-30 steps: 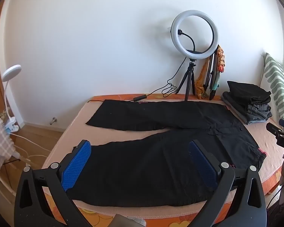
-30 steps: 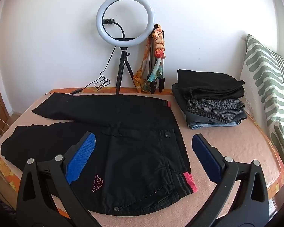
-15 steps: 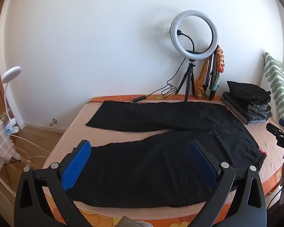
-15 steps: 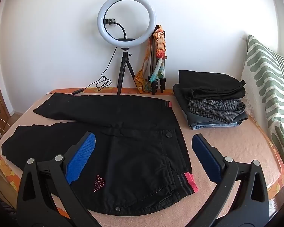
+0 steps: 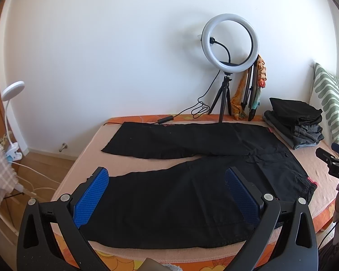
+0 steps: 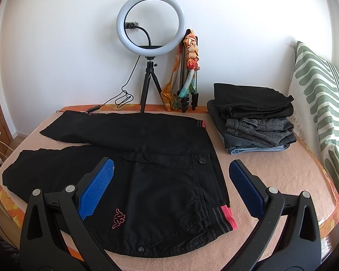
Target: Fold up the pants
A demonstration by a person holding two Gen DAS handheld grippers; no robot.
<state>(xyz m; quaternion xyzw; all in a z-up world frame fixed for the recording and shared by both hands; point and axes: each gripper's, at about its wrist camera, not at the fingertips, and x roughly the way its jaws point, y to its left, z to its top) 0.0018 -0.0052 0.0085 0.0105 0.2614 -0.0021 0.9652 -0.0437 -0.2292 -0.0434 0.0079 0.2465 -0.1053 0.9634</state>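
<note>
the near hem of the black pants [image 5: 169,203] sits partly behind the left gripper's blue pads [image 5: 91,194]. a grey object [image 5: 151,265] is cut off at the bottom edge — too little shows to identify it. the striped pillow [image 6: 321,103] runs out of frame on the right.

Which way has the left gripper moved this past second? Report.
No: the left gripper has hardly moved; the ring light holds its place in view.

The left gripper [image 5: 167,194] was held level with its jaws spread wide, blue pads [image 5: 91,197] facing inward, nothing between them. The right gripper [image 6: 170,189] had the same pose, jaws wide apart, gripping nothing.
</note>
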